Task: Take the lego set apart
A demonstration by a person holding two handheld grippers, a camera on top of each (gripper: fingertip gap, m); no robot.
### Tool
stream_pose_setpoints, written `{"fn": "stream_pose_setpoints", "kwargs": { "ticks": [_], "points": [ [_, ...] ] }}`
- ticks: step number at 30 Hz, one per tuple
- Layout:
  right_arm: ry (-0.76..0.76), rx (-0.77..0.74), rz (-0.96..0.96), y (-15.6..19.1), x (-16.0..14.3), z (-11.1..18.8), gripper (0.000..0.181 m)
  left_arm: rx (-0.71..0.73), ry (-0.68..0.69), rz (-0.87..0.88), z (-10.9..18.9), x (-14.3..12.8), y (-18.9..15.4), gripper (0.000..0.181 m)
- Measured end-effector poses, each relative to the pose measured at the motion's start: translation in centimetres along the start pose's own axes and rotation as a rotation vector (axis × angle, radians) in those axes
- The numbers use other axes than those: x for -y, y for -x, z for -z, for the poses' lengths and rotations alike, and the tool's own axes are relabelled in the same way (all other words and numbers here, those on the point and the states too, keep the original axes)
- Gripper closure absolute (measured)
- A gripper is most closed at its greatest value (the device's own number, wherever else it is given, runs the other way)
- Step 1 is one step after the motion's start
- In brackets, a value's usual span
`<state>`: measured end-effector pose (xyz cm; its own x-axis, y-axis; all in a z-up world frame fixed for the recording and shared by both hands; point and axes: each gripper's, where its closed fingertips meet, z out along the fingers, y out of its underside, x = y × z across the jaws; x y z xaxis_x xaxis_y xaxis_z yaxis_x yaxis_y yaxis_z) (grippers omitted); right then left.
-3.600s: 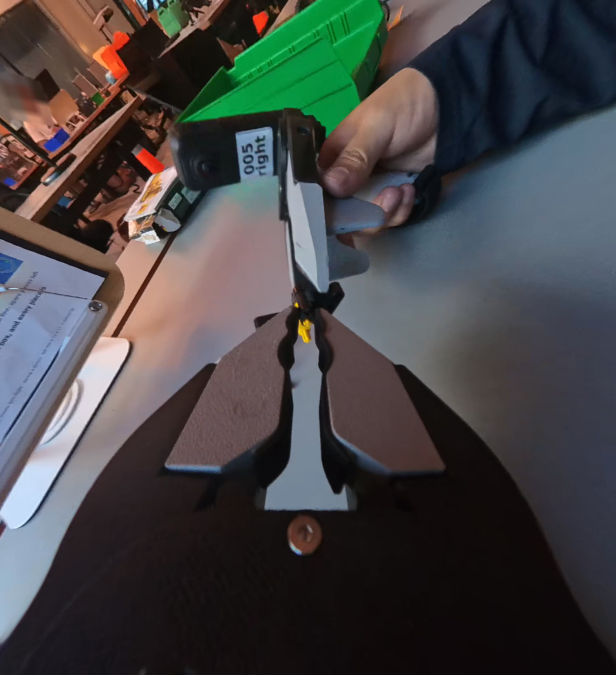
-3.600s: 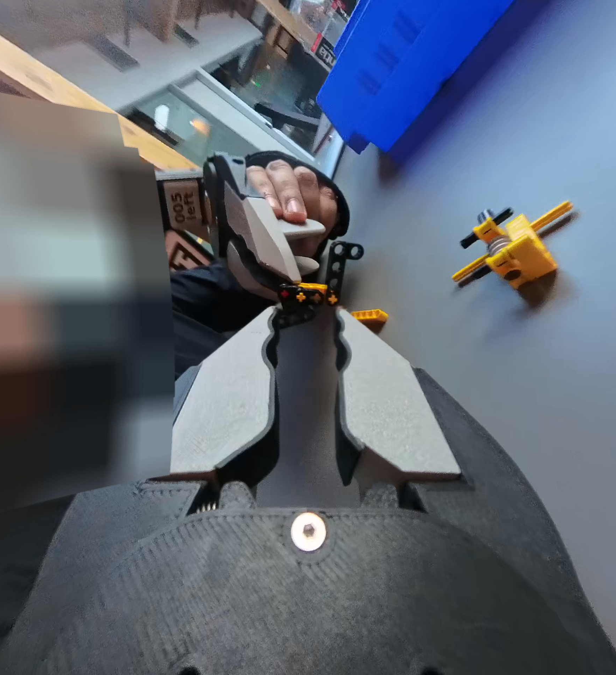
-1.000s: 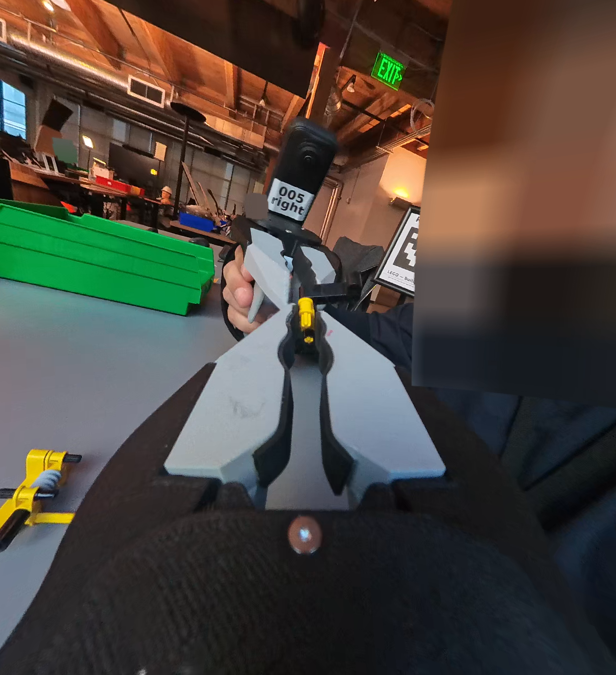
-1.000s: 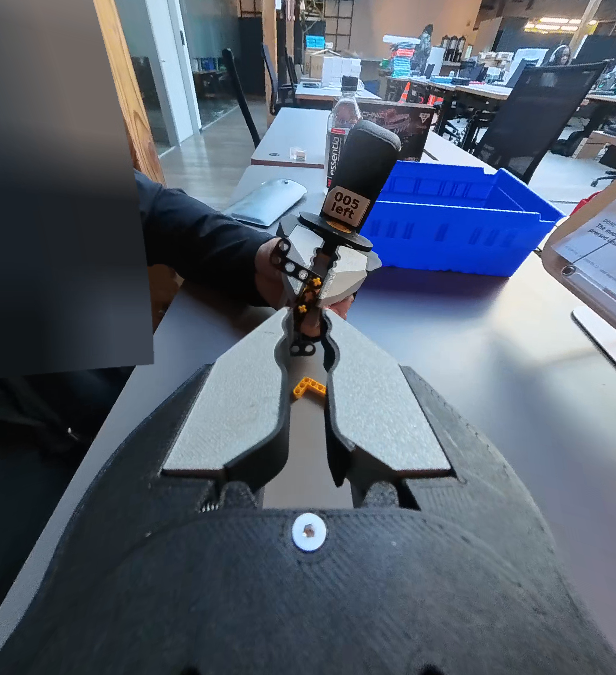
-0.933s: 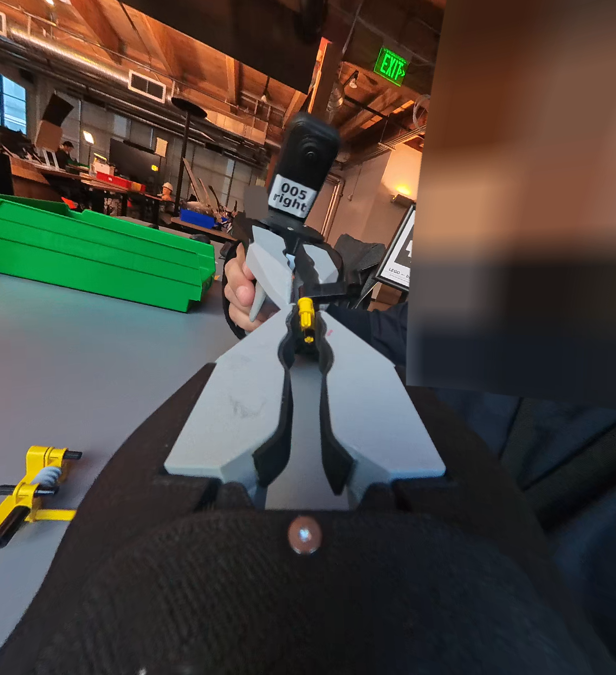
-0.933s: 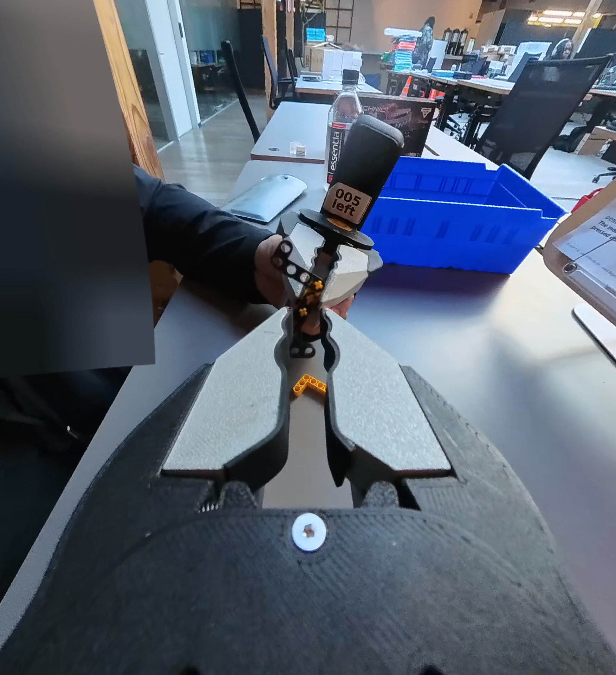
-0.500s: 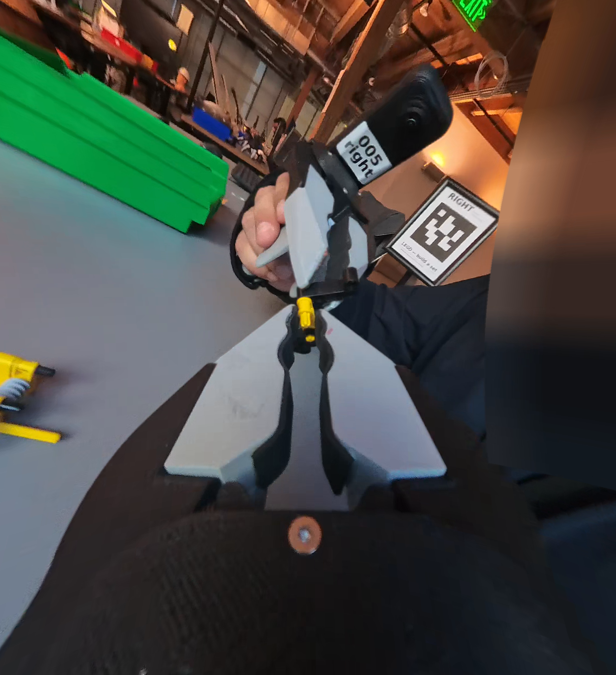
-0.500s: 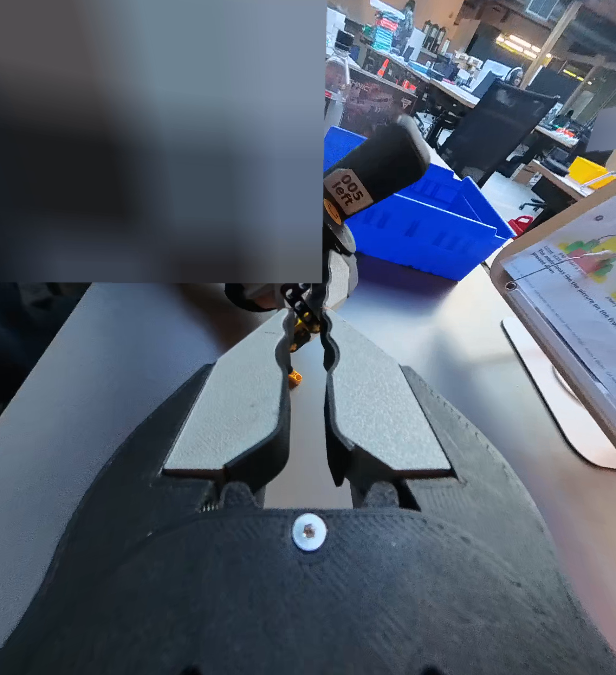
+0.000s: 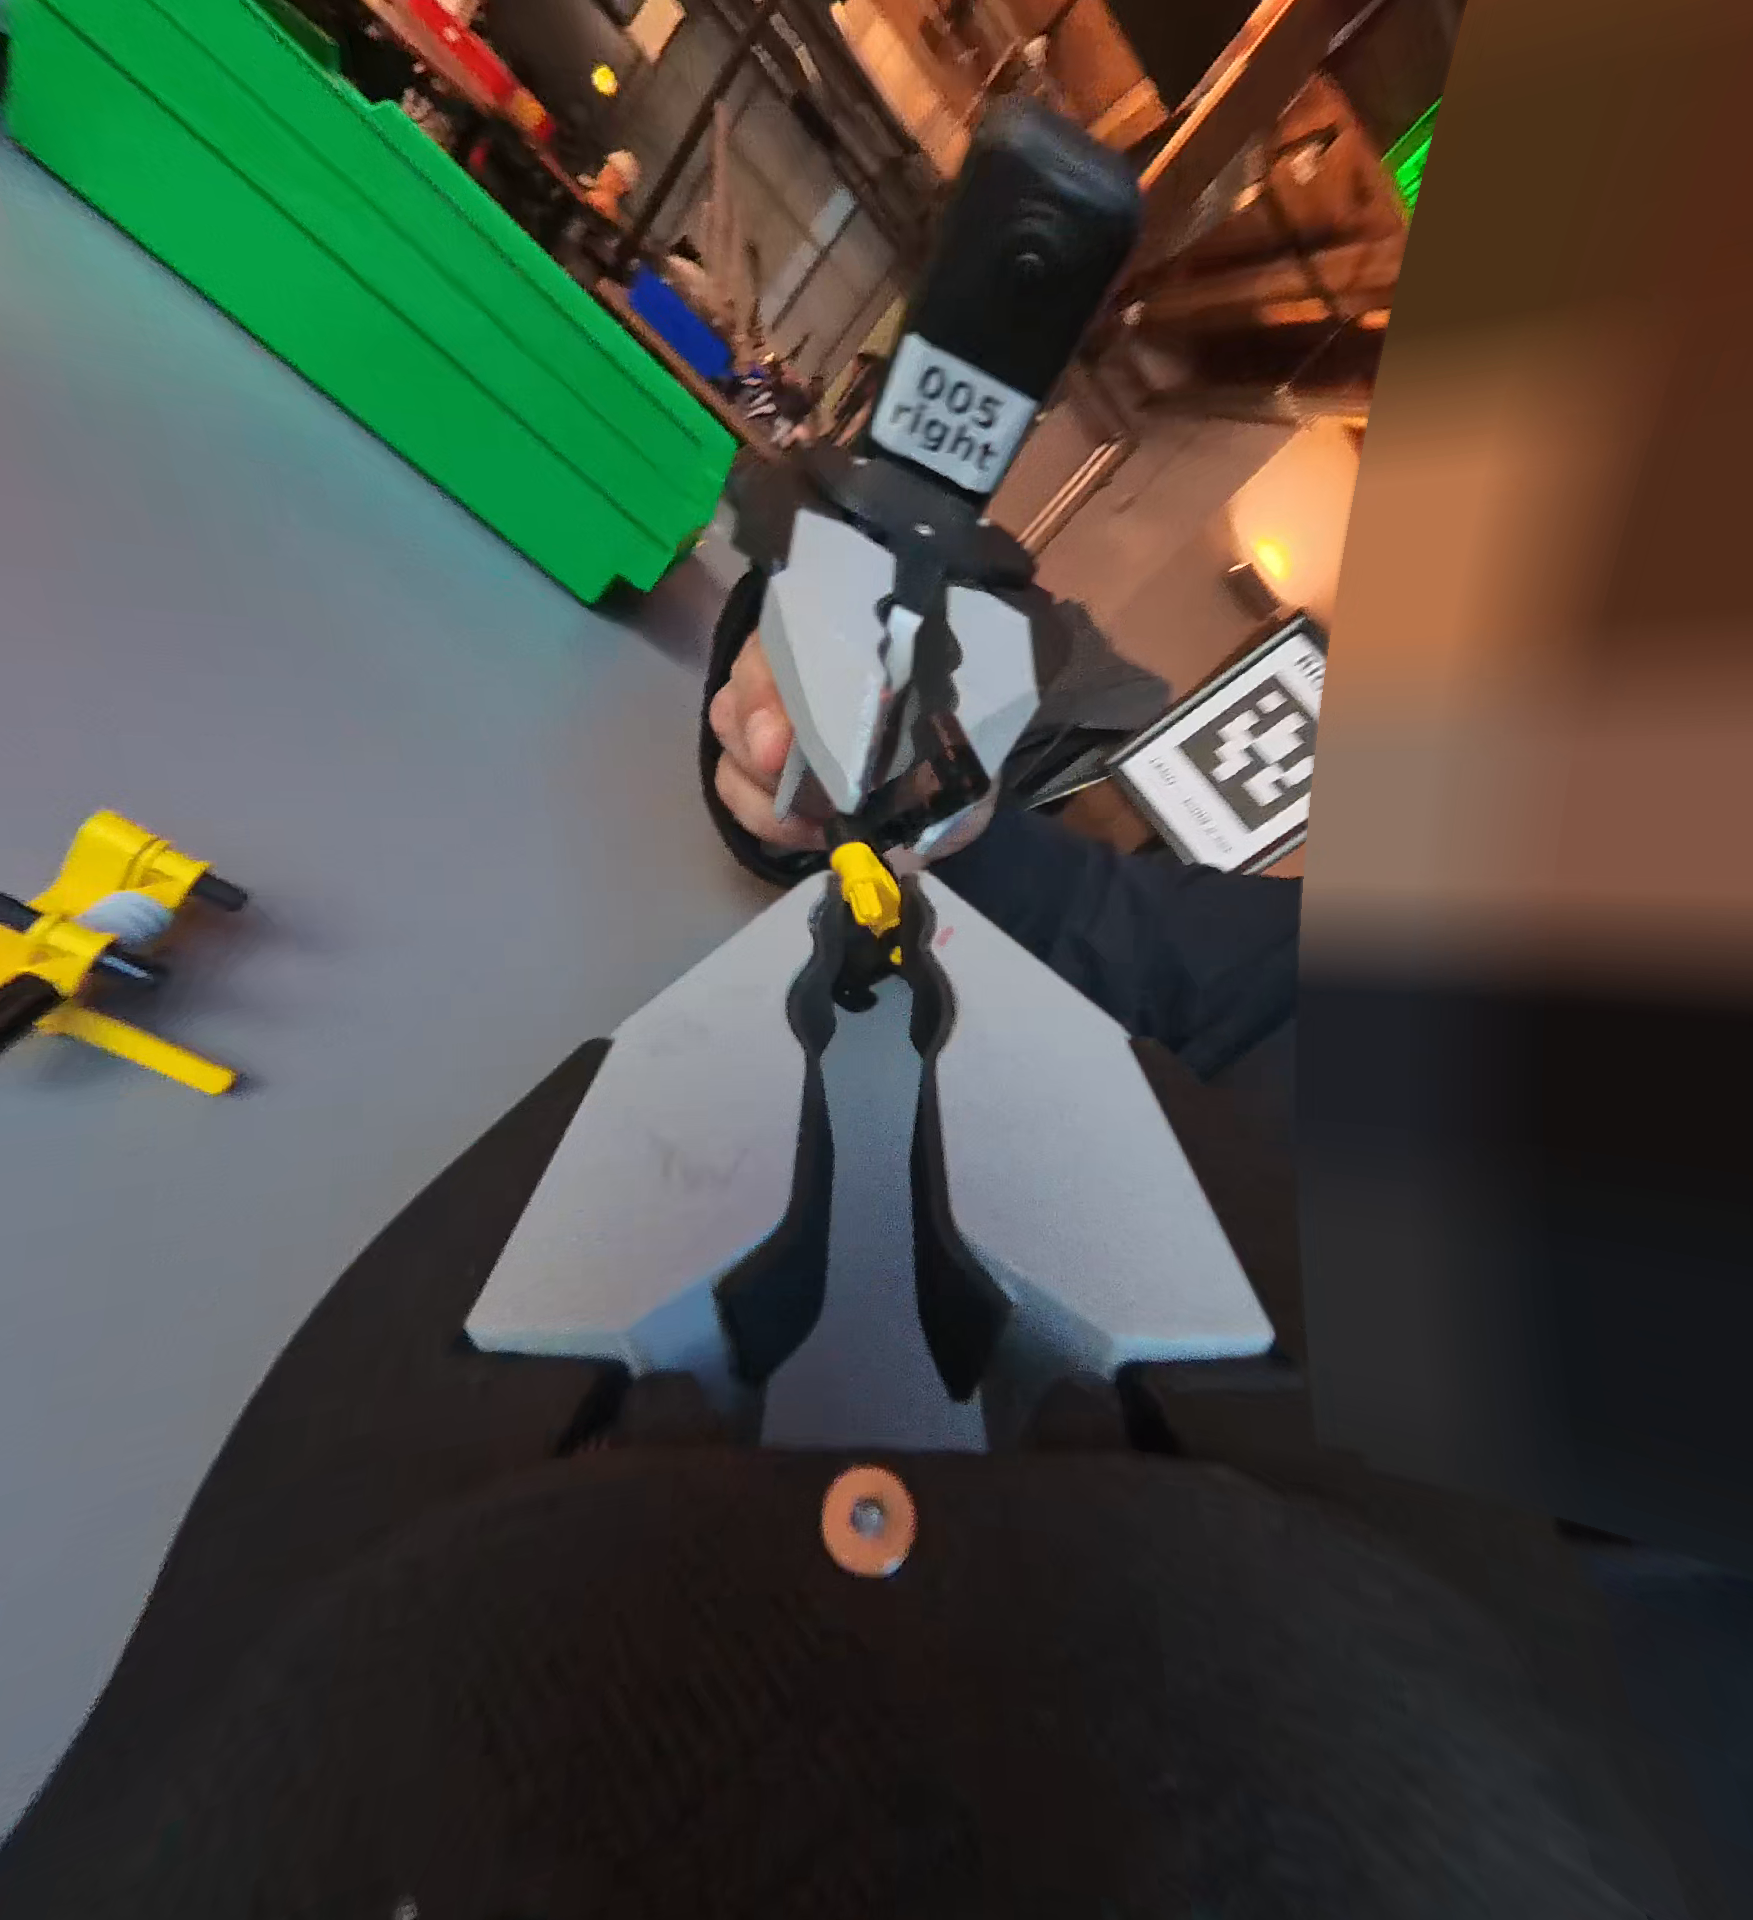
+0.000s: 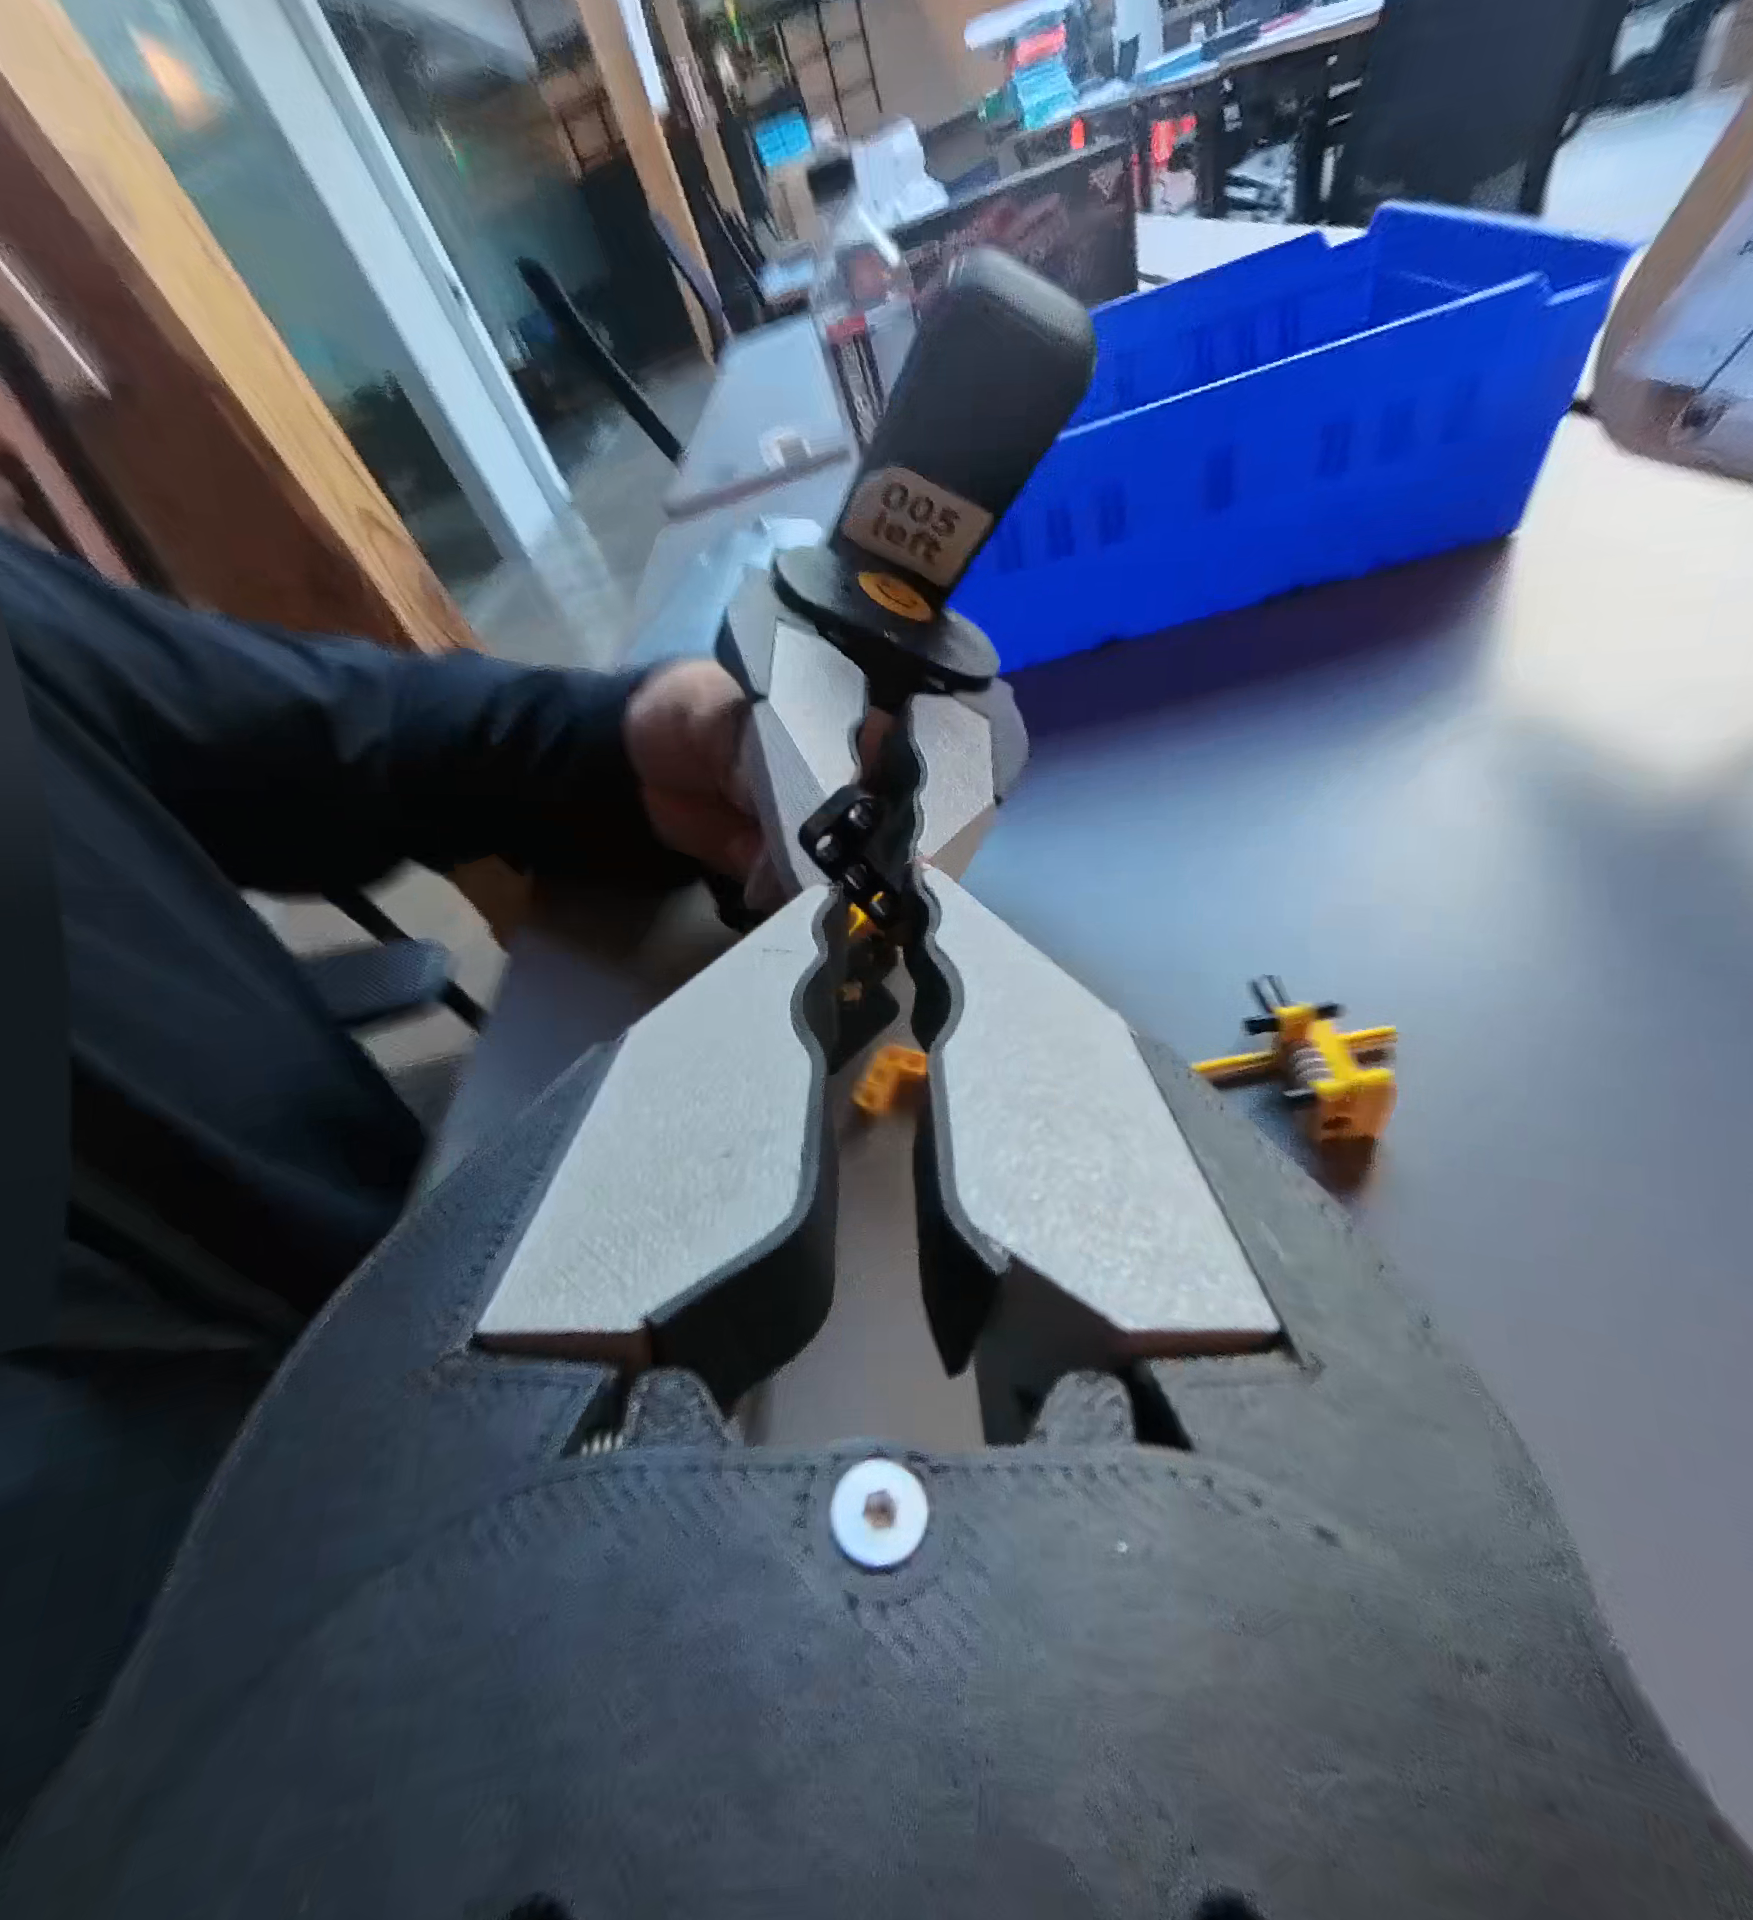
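Note:
My left gripper (image 9: 867, 914) and my right gripper (image 10: 872, 920) meet tip to tip above the grey table, both shut on one small lego piece. In the left wrist view it shows as a yellow pin on a black part (image 9: 861, 896). In the right wrist view it is a black beam with holes (image 10: 844, 831) and yellow pins. The right gripper (image 9: 893, 727) faces me in the left wrist view, and the left gripper (image 10: 882, 748) faces me in the right wrist view. A yellow and black lego sub-assembly (image 9: 51, 956) (image 10: 1308, 1070) lies on the table. A small orange piece (image 10: 887, 1075) lies under the right gripper.
A green bin (image 9: 363, 260) stands at the far side of the table (image 9: 332, 727). A blue bin (image 10: 1267, 436) and a board with a sheet (image 10: 1745, 260) stand at the other side. A framed marker sign (image 9: 1236, 748) stands behind the person's dark sleeve (image 10: 332, 748). The tips of both grippers are at nearly the same place.
Both grippers stay shut on the same small piece and have tilted and swung together. The yellow sub-assembly has come into the right wrist view.

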<state>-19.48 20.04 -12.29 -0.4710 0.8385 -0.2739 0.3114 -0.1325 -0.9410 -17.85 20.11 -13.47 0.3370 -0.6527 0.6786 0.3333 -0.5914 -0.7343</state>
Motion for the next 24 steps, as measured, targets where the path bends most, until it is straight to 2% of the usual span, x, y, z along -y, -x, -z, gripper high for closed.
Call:
{"fn": "stream_pose_setpoints", "kwargs": {
  "ticks": [1, 4, 5, 7, 8, 10, 11, 13, 15, 18, 20, 22, 24],
  "points": [
    [0.074, -0.074, 0.156, -0.2, -0.6, 0.0, 0.175, 0.034, 0.023, -0.022, 0.0, -0.3, 0.4, 0.173],
    [0.38, -0.428, 0.958, -0.2, -1.4, 0.1, 0.177, 0.053, 0.061, -0.001, 0.1, -1.0, 1.2, 0.176],
    [0.457, -0.511, 1.141, -0.1, -1.6, 0.2, 0.177, 0.05, 0.081, -0.011, 0.1, -1.2, 1.1, 0.176],
    [0.473, -0.574, 1.276, -0.2, -1.9, 0.3, 0.177, 0.125, 0.124, -0.107, 0.1, -1.4, 1.4, 0.176],
    [0.463, -0.605, 1.283, -0.6, -1.7, 0.8, 0.176, 0.164, 0.139, -0.154, 0.2, -1.4, 1.6, 0.176],
    [0.543, -0.811, 1.264, -4.1, -0.9, 4.3, 0.176, 0.261, 0.114, -0.229, 1.2, -0.4, 2.2, 0.175],
    [0.539, -0.808, 1.218, -5.2, -1.3, 5.3, 0.177, 0.293, 0.054, -0.247, 2.2, 0.9, 2.3, 0.176],
    [0.523, -0.705, 1.039, -6.2, -2.9, 5.2, 0.176, 0.313, -0.033, -0.311, 3.4, 2.9, 1.8, 0.176],
    [0.471, -0.602, 0.864, -6.5, -3.6, 4.1, 0.176, 0.343, 0.099, -0.372, 2.4, 1.3, 2.5, 0.176],
    [0.545, -0.709, 0.693, -10.0, -4.4, 6.3, 0.176, 0.321, 0.116, -0.387, 0.9, 0.2, 2.6, 0.176],
    [0.506, -0.877, 0.737, -11.1, -1.9, 10.1, 0.176, 0.344, 0.163, -0.416, 0.7, -0.5, 3.1, 0.176],
    [0.467, -1.19, 0.75, -11.8, 2.4, 17.7, 0.176, 0.322, 0.172, -0.429, 0.3, -0.9, 2.8, 0.175],
    [0.389, -1.387, 0.632, -11.1, 4.9, 25.7, 0.177, 0.304, 0.179, -0.427, -0.1, -1.3, 2.4, 0.175]
  ]
}}
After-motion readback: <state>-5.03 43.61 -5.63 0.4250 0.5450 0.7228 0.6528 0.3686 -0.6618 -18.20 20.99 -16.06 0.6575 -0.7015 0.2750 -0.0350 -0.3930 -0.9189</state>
